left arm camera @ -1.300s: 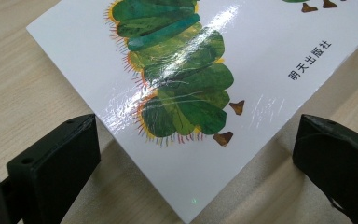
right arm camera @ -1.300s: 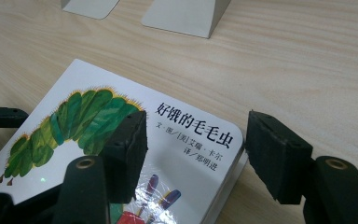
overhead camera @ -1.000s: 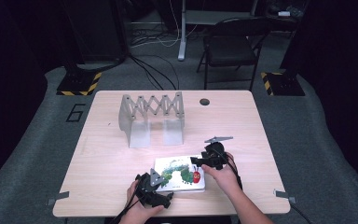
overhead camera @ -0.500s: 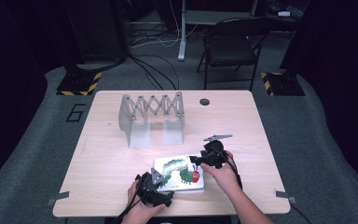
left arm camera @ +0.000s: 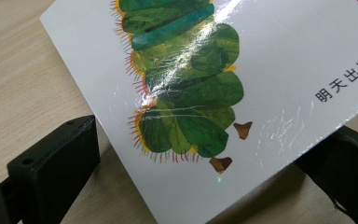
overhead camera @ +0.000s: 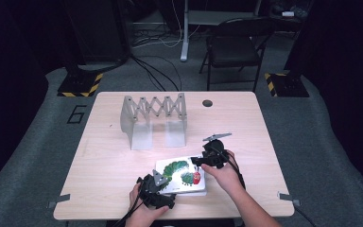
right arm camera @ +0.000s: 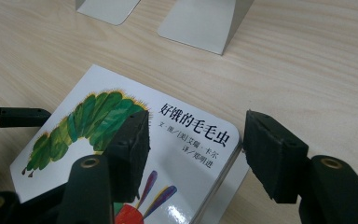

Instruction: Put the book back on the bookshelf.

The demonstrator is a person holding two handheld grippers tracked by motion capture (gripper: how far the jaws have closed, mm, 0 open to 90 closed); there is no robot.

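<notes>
Board book | right gripper half-open astride far corner, closing, no contact | left gripper astride near corner, grip indeterminate | risk: glossy cover slipped, book skidded on table.

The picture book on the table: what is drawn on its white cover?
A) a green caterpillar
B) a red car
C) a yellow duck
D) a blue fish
A: the picture book lies flat on the table, and its white cover shows a green segmented caterpillar, seen up close in the left gripper view.
</notes>
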